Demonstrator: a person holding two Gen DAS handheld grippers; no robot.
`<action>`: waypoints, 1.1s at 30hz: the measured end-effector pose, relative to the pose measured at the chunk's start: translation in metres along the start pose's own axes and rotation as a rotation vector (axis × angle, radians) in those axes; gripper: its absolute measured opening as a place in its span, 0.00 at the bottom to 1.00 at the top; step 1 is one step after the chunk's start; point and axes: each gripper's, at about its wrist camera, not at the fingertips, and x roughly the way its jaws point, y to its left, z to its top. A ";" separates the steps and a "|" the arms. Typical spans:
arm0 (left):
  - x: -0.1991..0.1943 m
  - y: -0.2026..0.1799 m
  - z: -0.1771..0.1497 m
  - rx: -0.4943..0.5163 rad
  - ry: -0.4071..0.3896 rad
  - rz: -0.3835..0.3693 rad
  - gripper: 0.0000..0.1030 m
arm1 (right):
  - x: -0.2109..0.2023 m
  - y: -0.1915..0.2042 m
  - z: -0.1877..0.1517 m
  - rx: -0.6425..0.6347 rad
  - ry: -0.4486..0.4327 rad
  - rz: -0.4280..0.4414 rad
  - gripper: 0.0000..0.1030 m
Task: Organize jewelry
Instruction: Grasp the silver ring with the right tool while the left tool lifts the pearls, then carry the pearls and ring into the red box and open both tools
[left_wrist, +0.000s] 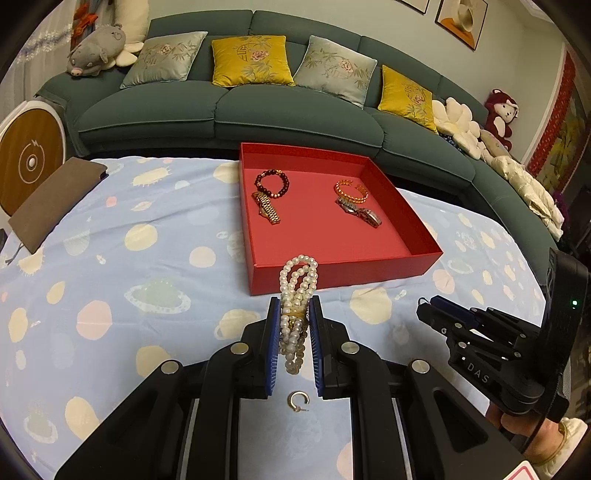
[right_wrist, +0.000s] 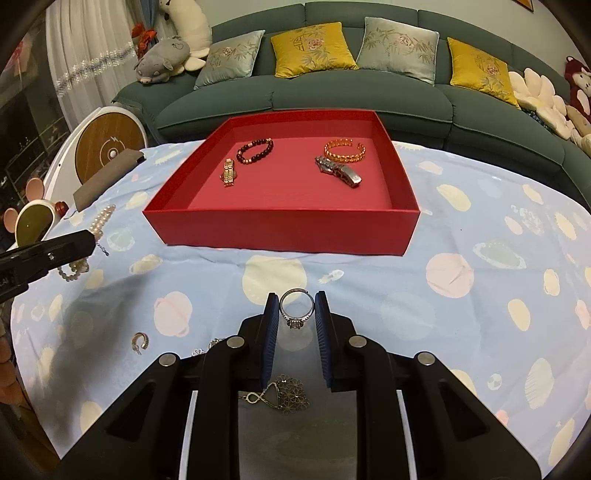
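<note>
My left gripper (left_wrist: 294, 301) is shut on a bundled white pearl strand (left_wrist: 299, 273), which loops up out of the jaws just short of the red box (left_wrist: 332, 273). In the right wrist view my right gripper (right_wrist: 296, 299) is shut on a silver ring (right_wrist: 294, 324) with a stone, held upright above the cloth in front of the red box (right_wrist: 280, 230). The box holds a dark bead bracelet (right_wrist: 255, 150), a gold watch band (right_wrist: 228, 173), a gold cuff (right_wrist: 345, 151) and a silver watch (right_wrist: 338, 171). The right gripper (left_wrist: 430, 306) also shows at the right of the left view.
Loose pieces lie on the spotted blue cloth: a gold hoop earring (left_wrist: 297, 401), another hoop (right_wrist: 139, 341) and a flower pendant on a chain (right_wrist: 284, 397). A brown pouch (left_wrist: 55, 199) lies at the far left. A green sofa (left_wrist: 229, 114) stands behind the table.
</note>
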 end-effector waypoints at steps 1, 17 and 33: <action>0.001 -0.003 0.003 0.003 -0.005 -0.001 0.12 | -0.004 0.000 0.004 0.003 -0.011 0.007 0.19; 0.062 -0.010 0.064 -0.018 -0.030 0.034 0.12 | 0.004 -0.025 0.082 0.045 -0.139 -0.010 0.19; 0.102 0.011 0.064 -0.050 0.033 0.092 0.12 | 0.073 -0.040 0.088 0.044 -0.045 -0.044 0.19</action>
